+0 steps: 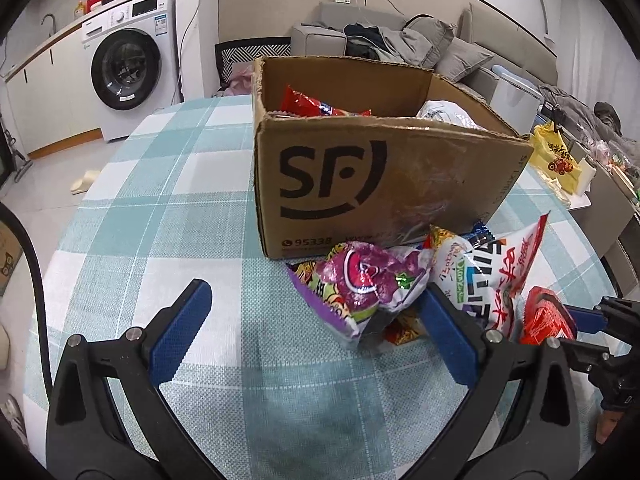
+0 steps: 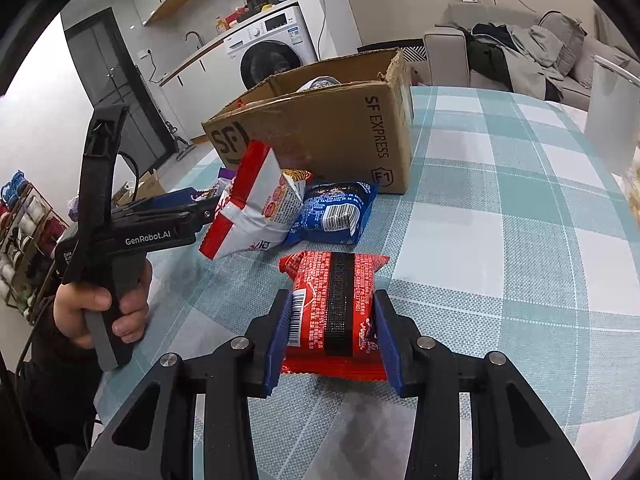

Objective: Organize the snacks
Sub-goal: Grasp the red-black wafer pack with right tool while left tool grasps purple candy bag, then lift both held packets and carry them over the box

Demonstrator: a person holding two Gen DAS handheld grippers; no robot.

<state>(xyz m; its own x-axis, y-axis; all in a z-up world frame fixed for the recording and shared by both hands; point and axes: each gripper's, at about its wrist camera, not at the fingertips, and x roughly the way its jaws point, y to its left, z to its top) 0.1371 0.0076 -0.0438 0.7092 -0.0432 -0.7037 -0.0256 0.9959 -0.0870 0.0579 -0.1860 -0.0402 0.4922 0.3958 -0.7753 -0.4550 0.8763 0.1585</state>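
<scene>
checked tablecloth (image 1: 168, 216) — sf box (image 1: 360, 184) w/ red pack (image 1: 308, 106) inside; left tool (image 1: 316, 320) wide, right tool (image 2: 332, 328) grips red snack (image 2: 334, 300).

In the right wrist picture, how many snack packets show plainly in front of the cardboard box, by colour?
red packet: 1
blue packet: 1
white-and-red packet: 1
Total: 3
A yellow edge and a purple edge peek out behind; not counted.

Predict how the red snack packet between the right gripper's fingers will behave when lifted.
The red snack packet looks puffed and glossy, so probably light and slightly slippery. Its crimped ends may flop. The right gripper closes on its sides, so the contents might crush.
</scene>
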